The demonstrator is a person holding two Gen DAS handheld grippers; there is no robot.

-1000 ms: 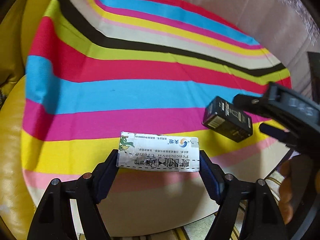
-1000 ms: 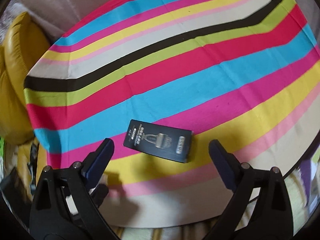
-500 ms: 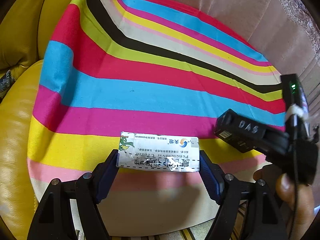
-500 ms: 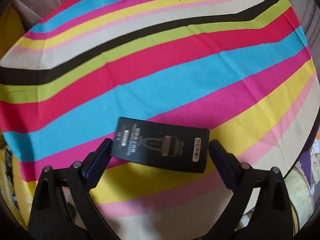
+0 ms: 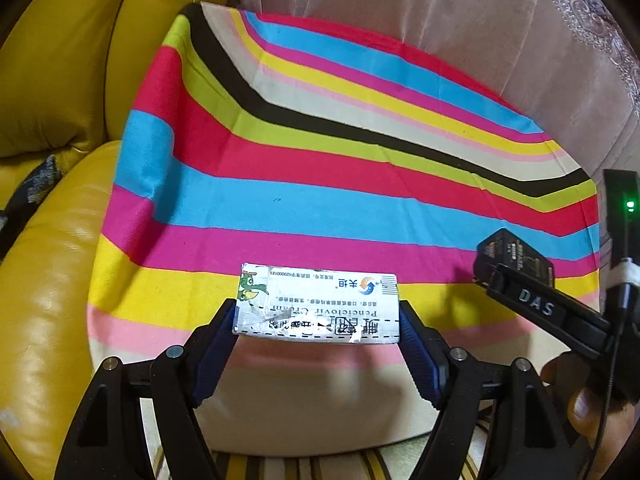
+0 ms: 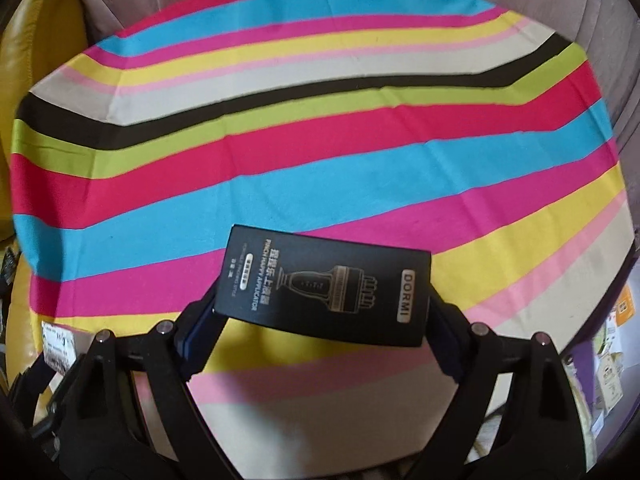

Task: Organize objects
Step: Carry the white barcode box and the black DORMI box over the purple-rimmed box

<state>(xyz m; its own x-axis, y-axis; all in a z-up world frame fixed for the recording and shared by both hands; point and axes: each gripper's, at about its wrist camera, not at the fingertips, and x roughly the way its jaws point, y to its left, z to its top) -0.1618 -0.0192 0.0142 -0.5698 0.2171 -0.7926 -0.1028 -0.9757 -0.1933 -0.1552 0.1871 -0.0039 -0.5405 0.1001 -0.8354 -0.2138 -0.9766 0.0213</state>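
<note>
A white medicine box (image 5: 316,300) with printed text sits crosswise in my left gripper (image 5: 317,314), shut on its two ends above the striped cloth (image 5: 320,200). A black box (image 6: 324,292) marked DORMI lies tilted between the fingers of my right gripper (image 6: 320,306). Its jaws are closing, and both pads press on the box's short ends. A shadow falls on the cloth under it. The left wrist view shows the same black box (image 5: 514,250) at the right, ahead of one of the right gripper's fingers (image 5: 536,306). The white box (image 6: 58,344) shows at the right wrist view's lower left.
The striped cloth (image 6: 320,140) covers a rounded surface. A yellow leather sofa (image 5: 52,240) stands to the left and a pinkish curtain (image 5: 440,40) hangs behind. A hand (image 5: 588,412) holds the right gripper. Papers (image 6: 612,360) lie off the cloth's right edge.
My right gripper came forward around the black box and narrowed onto its ends; the box now sits tilted off the cloth. The left gripper drew back slightly, still holding the white box.
</note>
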